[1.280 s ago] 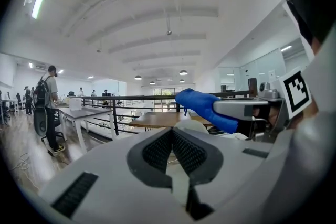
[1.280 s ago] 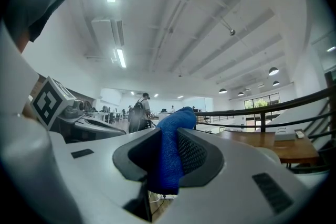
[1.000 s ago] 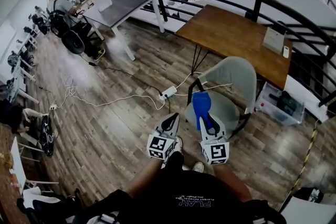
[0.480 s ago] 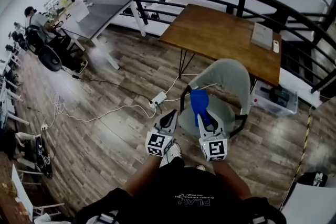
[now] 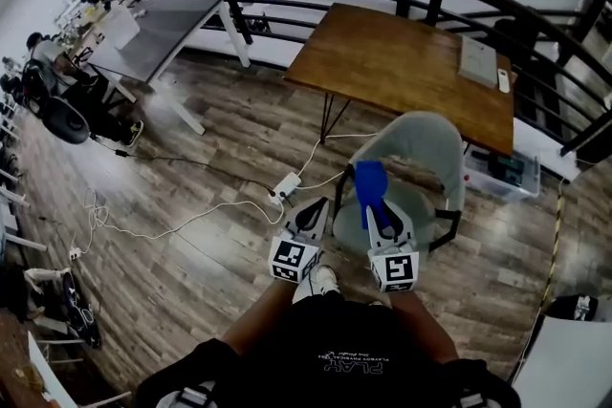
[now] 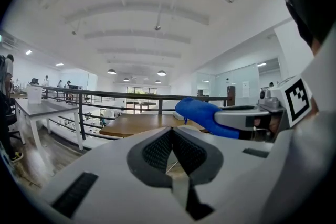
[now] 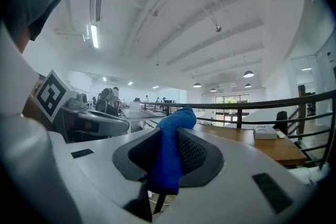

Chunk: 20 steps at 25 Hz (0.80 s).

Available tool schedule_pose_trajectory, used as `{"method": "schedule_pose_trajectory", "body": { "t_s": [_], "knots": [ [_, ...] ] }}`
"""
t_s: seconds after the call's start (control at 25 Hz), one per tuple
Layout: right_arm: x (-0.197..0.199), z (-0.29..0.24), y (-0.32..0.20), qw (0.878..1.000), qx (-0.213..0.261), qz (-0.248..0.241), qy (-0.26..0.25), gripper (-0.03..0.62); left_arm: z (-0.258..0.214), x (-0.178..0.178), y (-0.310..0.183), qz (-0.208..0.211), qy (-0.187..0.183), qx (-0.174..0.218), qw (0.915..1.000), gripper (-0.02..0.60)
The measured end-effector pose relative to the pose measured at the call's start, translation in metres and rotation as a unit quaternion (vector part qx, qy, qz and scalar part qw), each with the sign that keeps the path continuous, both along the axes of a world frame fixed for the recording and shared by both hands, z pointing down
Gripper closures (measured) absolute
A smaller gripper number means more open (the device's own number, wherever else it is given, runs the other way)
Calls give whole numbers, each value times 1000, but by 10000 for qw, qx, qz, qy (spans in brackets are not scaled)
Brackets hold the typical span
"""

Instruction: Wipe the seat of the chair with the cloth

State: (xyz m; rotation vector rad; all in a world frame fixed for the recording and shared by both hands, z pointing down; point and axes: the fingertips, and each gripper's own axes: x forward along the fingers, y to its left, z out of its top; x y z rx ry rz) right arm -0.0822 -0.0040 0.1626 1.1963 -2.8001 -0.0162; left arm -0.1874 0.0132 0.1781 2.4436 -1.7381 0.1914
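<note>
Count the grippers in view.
2. The left gripper, shut and empty, is over the floor beside the chair; the right gripper, shut on the blue cloth, is over its seat.

Left gripper (image 5: 312, 209) closed — empty, right gripper (image 5: 382, 211) clamping cloth (image 5: 367, 183)

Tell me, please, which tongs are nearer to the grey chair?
Right. The right tongs, shut on the blue cloth, hang over the seat of the grey chair; the left tongs are beside it, over the floor.
</note>
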Motion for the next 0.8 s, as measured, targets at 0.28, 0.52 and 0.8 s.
{"method": "schedule_pose_trajectory", "body": {
  "t_s": [0.28,0.52,0.8],
  "knots": [
    [-4,8,-18,9991,-146,351,201,502,2,-7,-23,395,78,-12,9992,575],
    [3,18,-23,9984,-283,411,263,502,13,2,-35,474,158,-160,9986,575],
    [13,35,-38,9985,-467,223,179,502,24,19,-52,446,21,-314,9985,575]
  ]
}}
